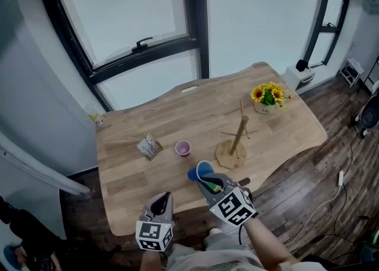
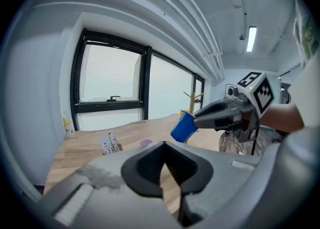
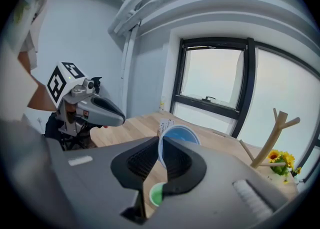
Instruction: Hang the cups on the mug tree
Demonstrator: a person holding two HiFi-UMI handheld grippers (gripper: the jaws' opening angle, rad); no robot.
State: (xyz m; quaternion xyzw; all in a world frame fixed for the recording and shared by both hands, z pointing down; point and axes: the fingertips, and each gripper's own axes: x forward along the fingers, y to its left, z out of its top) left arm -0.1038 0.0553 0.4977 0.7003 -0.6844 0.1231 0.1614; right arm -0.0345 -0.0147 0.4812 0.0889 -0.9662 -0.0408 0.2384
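**Blue cup up in the right tongs, short of the tree**

We have both hands low at the near edge of the table [image 1: 136, 172], tongs pointing away and tipped a little downward. The right gripper [image 3: 161, 142] sits ahead of the left gripper [image 2: 164, 145] and to its right. The marker cube rides on top, and the person's forearm runs back from it toward the near right.

The right tongs are clenched on the blue cup [image 1: 198, 173], with the pads pinching one side of its rim. The left tongs are drawn together at the tips with nothing between them, only bare table showing past the pads.

The cup is plain blue outside and pale inside. It hangs tilted, mouth turned back toward the right gripper and bottom slanting down and to the left. It is in the air over the near part of the table, just near and left of the mug tree [image 1: 235, 142] and apart from it.

The tree is pale wood, with a round base, a slim post and thin pegs. Its pegs are bare.

Left of the tree a small pink cup [image 1: 183, 148] stands mouth up on the table. A little card stand [image 1: 149, 145] sits further left. Sunflowers in a pot [image 1: 267, 98] stand beyond the tree at the far right.
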